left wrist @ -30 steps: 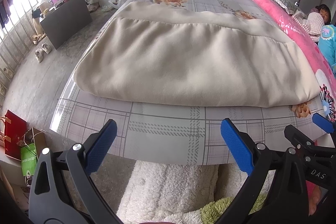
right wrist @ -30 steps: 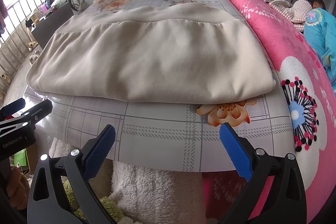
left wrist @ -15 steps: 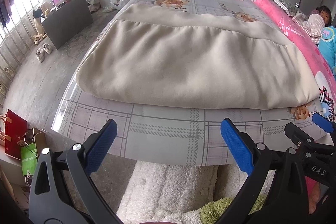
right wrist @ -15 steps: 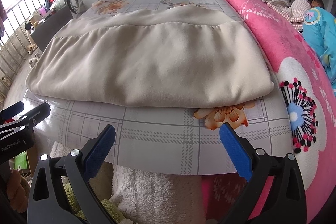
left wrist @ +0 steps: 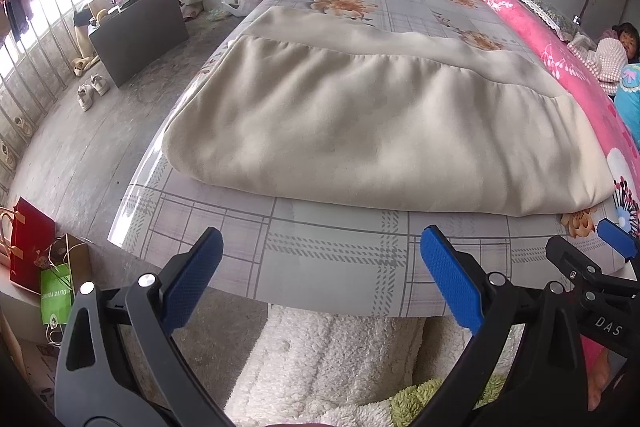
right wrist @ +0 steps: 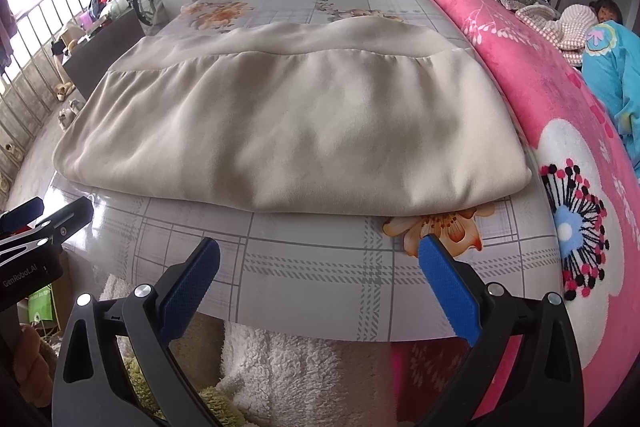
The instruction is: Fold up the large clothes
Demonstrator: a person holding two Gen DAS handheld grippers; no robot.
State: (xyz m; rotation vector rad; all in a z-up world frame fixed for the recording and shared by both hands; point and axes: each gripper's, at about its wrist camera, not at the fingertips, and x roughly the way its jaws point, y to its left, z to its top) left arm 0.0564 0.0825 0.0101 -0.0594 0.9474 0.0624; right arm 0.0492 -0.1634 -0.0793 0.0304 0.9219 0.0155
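The beige garment (left wrist: 376, 131) lies folded flat on the bed (left wrist: 332, 255), just ahead of both fingers. The left gripper (left wrist: 320, 283) and right gripper (right wrist: 320, 283) are spread wide, grasping nothing. Its far band seems a waistband.

The folded beige garment (left wrist: 372, 131) is showing one plain, unpatterned tone, with a slightly darker band along its far edge. The bed sheet (left wrist: 332, 259) beneath is showing pale grey with darker grey plaid lines and orange flower prints. The fleece blanket (right wrist: 560, 131) at the right is showing bright pink with white blossoms and a flower of blue, black and pink dots. The left claw (left wrist: 320, 287) and right claw (right wrist: 318, 283) are showing black frames with textured blue pads (left wrist: 450, 283). A red paper bag (left wrist: 30, 243) and a green bag (left wrist: 56, 293) are showing at the floor.
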